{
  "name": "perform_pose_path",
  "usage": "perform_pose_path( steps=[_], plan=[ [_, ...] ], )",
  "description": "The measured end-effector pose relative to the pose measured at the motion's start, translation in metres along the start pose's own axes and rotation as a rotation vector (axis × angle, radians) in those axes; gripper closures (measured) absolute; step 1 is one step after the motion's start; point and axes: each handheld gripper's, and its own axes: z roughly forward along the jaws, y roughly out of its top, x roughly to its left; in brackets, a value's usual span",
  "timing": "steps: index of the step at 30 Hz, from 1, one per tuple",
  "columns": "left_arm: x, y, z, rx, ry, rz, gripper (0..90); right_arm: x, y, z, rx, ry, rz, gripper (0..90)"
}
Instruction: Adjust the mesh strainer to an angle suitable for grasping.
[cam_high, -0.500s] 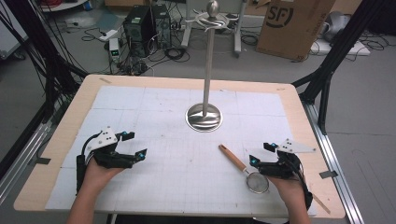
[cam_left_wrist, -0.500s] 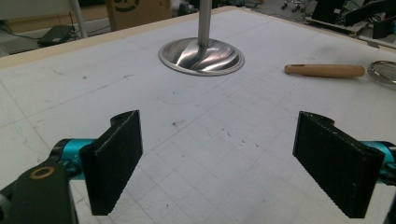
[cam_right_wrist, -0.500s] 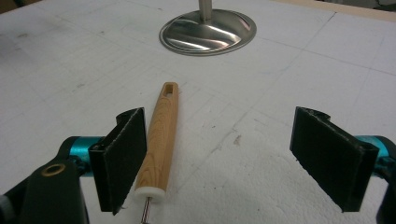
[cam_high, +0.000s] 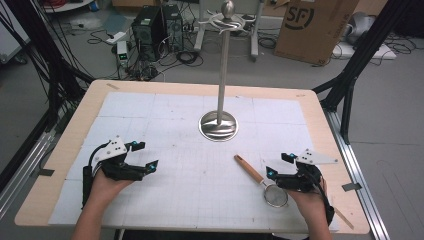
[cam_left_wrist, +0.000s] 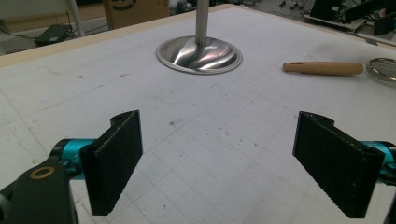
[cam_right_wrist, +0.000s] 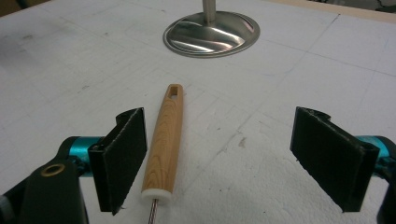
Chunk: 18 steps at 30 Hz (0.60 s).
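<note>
Nothing has moved: right tongs (cam_high: 276, 165) gape over strainer (cam_high: 261, 182).

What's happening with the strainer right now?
Both grippers open: left, right. Strainer flat on table, right gripper over its handle, not gripped. Nothing in the way.

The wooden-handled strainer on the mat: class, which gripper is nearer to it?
Right. The right gripper hovers over the wooden-handled strainer, handle between its open jaws. The left gripper sits far across the mat, jaws open.
</note>
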Motion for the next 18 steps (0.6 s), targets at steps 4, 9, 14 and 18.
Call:
perform_pose_path(
  steps=[4, 9, 14, 18],
  plan=[
    [0.000, 0.001, -0.001, -0.001, 0.001, 0.002, 16.5, 0.000, 0.000, 0.000, 0.015, -0.017, 0.000, 16.9],
    [-0.001, 0.001, 0.000, 0.004, 0.000, 0.004, 16.5, 0.001, 0.000, 0.002, 0.022, -0.014, -0.003, 16.9],
    [-0.001, 0.001, 0.000, 0.007, -0.003, 0.003, 16.5, 0.007, 0.001, 0.007, 0.058, 0.003, -0.031, 18.8],
    [-0.001, 0.001, 0.000, 0.007, -0.003, 0.001, 16.6, 0.011, 0.000, 0.013, 0.109, 0.006, -0.074, 22.7]
  ],
)
